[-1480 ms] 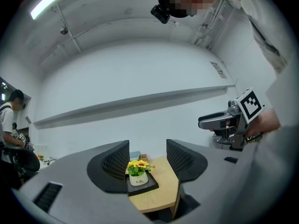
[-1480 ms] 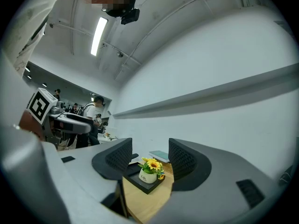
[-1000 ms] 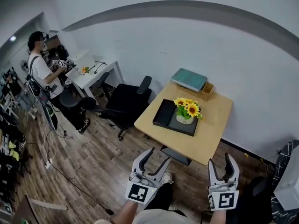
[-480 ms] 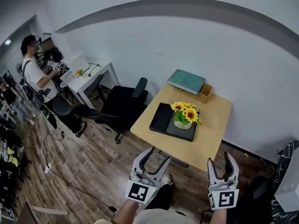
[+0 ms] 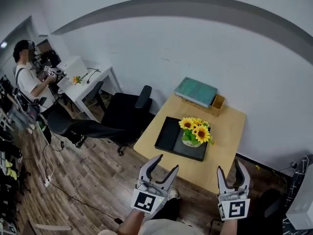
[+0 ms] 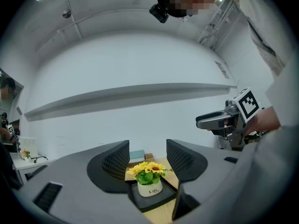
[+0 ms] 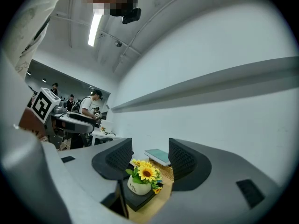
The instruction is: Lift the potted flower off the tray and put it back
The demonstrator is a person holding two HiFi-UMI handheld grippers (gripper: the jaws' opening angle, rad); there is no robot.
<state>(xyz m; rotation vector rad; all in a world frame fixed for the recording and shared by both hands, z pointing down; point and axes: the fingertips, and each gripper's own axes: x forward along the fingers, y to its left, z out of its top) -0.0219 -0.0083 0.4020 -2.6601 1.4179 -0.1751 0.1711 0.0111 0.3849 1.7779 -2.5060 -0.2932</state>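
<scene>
A potted flower (image 5: 194, 132), yellow sunflowers in a white pot, stands on a black tray (image 5: 171, 137) on a small wooden table (image 5: 227, 126). Both gripper views show the potted flower (image 6: 149, 179) (image 7: 141, 179) far ahead between the jaws, on its tray (image 6: 159, 199) (image 7: 140, 199). My left gripper (image 5: 162, 170) and right gripper (image 5: 230, 171) are held level, short of the table's near edge, both open and empty.
A teal book (image 5: 195, 91) and a small wooden box (image 5: 217, 102) lie at the table's far side by the white wall. A black office chair (image 5: 124, 114) stands left of the table. A person (image 5: 27, 80) with grippers works at a white desk (image 5: 85, 80) far left.
Both grippers have come closer to the table; the table, tray and flower now sit nearer and lower in the head view. Jaws unchanged.
</scene>
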